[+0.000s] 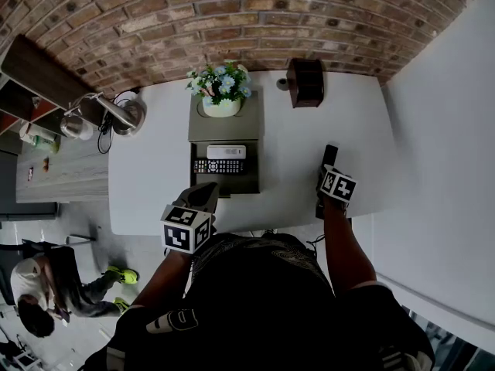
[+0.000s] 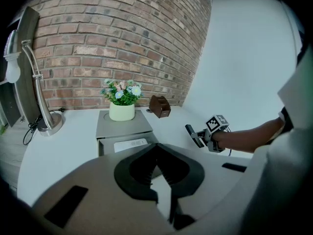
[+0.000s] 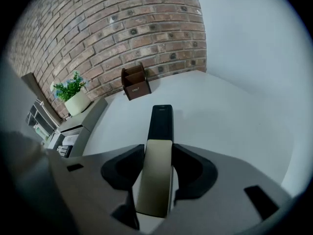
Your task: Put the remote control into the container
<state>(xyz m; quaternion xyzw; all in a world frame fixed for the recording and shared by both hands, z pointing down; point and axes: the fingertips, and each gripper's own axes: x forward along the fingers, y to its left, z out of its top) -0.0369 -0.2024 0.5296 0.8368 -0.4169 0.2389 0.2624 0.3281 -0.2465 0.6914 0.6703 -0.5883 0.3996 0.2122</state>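
Remote control [image 3: 161, 124], slim black-and-beige slab, sits clamped in right gripper [image 3: 159, 150].

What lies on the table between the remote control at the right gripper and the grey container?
Nothing. In the head view, only bare white table runs between the remote control and the container.

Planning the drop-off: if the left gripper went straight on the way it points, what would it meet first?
Probably the grey box-shaped container, at its open front compartment holding a flat white remote control. The left gripper slants downward, so the white table could come first; depth is unclear.
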